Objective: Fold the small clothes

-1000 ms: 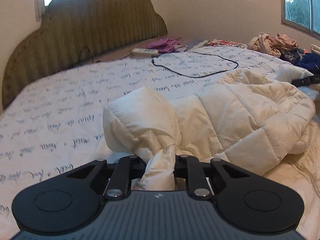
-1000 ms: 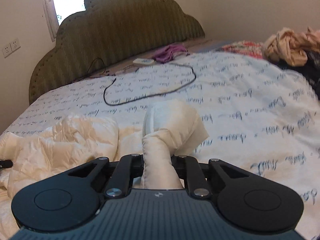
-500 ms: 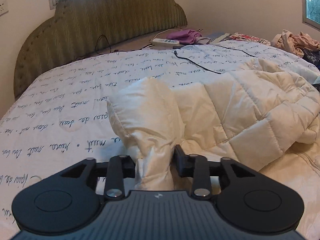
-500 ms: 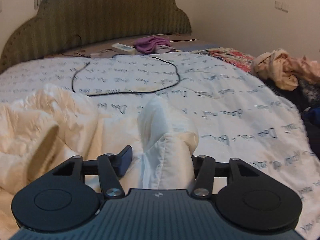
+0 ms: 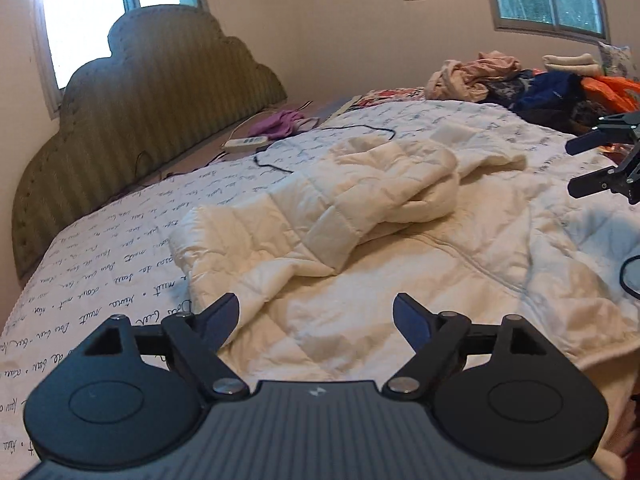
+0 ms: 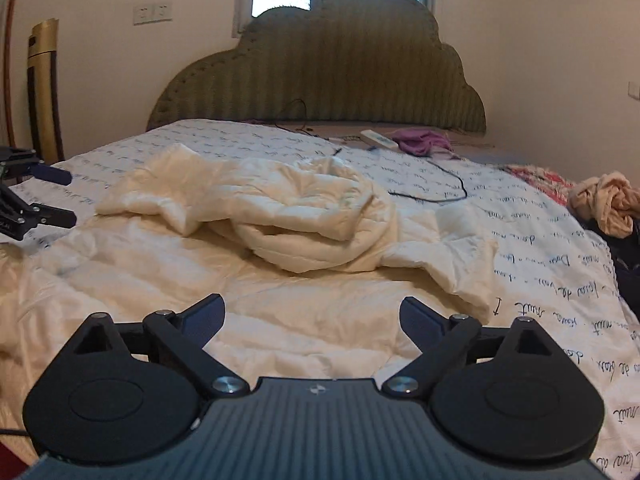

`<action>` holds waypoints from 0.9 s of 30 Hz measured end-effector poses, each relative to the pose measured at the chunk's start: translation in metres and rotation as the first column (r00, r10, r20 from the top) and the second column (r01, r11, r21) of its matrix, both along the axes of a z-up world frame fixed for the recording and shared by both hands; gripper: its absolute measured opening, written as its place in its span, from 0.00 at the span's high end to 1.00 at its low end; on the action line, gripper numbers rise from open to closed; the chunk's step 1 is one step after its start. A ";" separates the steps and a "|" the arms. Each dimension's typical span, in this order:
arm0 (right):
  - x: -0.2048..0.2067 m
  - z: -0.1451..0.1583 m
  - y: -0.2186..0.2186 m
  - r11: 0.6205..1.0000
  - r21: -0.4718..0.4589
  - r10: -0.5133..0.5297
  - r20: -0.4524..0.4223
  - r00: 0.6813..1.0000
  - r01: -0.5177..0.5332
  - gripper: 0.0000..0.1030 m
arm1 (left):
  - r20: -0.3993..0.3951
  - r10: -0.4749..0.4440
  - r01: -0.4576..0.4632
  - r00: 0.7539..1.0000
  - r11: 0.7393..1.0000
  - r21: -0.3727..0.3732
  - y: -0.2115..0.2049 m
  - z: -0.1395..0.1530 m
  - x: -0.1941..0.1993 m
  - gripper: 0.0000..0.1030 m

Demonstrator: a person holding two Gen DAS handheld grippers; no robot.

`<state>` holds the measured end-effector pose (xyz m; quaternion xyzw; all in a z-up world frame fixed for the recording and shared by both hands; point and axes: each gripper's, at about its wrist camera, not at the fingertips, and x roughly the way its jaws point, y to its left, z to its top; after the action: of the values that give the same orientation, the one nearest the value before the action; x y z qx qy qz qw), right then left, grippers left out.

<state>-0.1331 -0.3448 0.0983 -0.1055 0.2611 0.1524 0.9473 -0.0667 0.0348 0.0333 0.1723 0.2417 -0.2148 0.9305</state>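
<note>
Cream jacket (image 5: 360, 216) lies spread on bed (image 5: 120, 276), sleeves folded over its middle. Left gripper (image 5: 316, 316) and right gripper (image 6: 312, 314) hover above jacket's near hem, jaws just opened wide, nothing between them. Bed sheet carries cursive script, words unreadable.

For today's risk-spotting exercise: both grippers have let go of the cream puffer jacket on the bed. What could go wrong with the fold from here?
1. The sleeves lie bunched and loosely crossed on the cream puffer jacket; puffy fabric may spring back open.
2. The left gripper and right gripper, jaws just opened with nothing between them, could snag the quilting on re-gripping.
3. The black cable lies close to the jacket and might get caught.
</note>
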 end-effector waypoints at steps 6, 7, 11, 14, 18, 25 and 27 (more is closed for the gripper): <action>-0.083 0.036 0.010 0.969 -0.248 0.039 0.164 0.986 0.003 0.05 | 0.029 -0.138 0.139 0.990 0.990 -0.031 -0.005 0.027 -0.062 0.13; -0.097 0.047 0.006 0.960 -0.275 0.009 0.201 0.979 0.048 0.04 | 0.016 -0.161 0.162 0.987 0.986 -0.043 -0.007 0.030 -0.071 0.09; -0.142 0.073 0.000 0.984 -0.178 0.036 0.160 0.986 -0.007 0.00 | -0.059 -0.176 0.174 0.983 0.984 -0.042 -0.023 0.027 -0.103 0.05; -0.160 0.047 0.033 0.974 -0.227 0.034 0.139 0.990 -0.001 0.00 | -0.075 -0.087 0.089 0.993 0.996 0.032 -0.043 0.008 -0.119 0.05; -0.159 -0.010 0.074 0.953 -0.287 0.104 0.019 0.994 -0.094 0.01 | -0.082 0.033 -0.021 0.996 0.989 0.149 -0.067 -0.023 -0.127 0.05; -0.133 -0.065 0.107 0.758 -0.618 -0.082 0.226 0.971 0.208 0.03 | 0.026 0.243 -0.237 0.970 0.907 0.347 -0.056 -0.056 -0.118 0.03; -0.147 -0.052 0.090 0.680 -0.678 -0.097 0.291 0.952 0.277 0.00 | 0.005 0.299 -0.283 0.954 0.896 0.343 -0.036 -0.055 -0.116 0.03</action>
<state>-0.2799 -0.2543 0.0463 -0.4527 0.1969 -0.0721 0.8667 -0.1832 -0.0010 -0.0215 0.2871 0.3201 -0.0325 0.9022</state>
